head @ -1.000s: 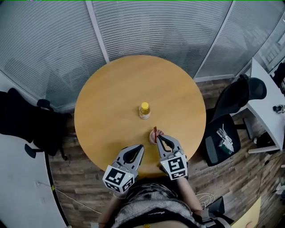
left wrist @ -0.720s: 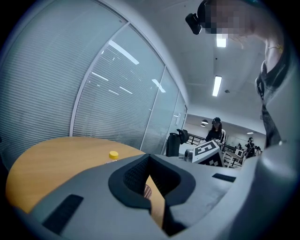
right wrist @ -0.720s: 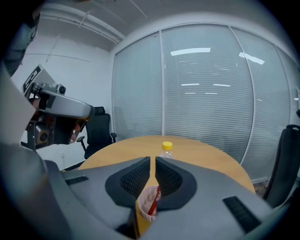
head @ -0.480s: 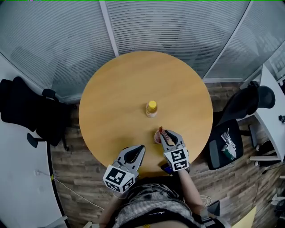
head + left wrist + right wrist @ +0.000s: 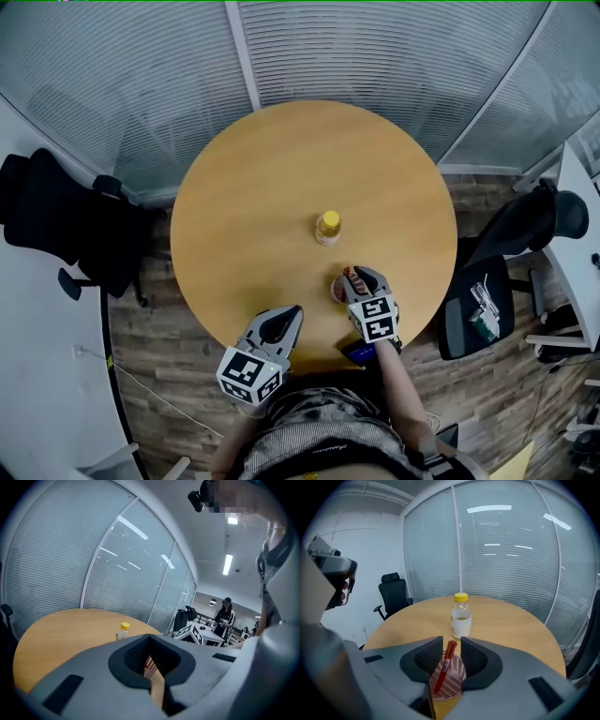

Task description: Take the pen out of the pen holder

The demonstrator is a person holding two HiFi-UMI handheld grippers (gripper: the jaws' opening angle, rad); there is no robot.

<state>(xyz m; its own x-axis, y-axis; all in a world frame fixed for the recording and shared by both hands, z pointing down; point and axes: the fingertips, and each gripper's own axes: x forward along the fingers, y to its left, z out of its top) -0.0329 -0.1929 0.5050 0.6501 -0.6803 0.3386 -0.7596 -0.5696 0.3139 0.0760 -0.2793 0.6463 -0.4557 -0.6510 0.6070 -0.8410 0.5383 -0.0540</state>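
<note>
A red-and-white striped pen holder [image 5: 337,289] stands near the front edge of the round wooden table [image 5: 262,206]. A red pen [image 5: 446,665] leans upright in this cup [image 5: 451,682]. My right gripper [image 5: 452,648] hangs just over the cup. Its jaws have just been opening, and the pen's top stands between the pads without being pinched. In the head view that gripper [image 5: 355,276] covers most of the cup. My left gripper [image 5: 292,310] is shut on nothing at the table's near edge, left of the cup. Through its jaws [image 5: 150,638] a strip of the cup [image 5: 150,667] shows.
A clear bottle with a yellow cap [image 5: 327,227] stands just beyond the cup, near the table's middle. Black office chairs stand at the left [image 5: 56,225] and right [image 5: 511,234]. Glass walls with blinds curve behind the table. A person stands far off in the left gripper view.
My right gripper has sunk onto the pen holder and its jaws have spread round the pen. The left gripper has shifted only slightly.
</note>
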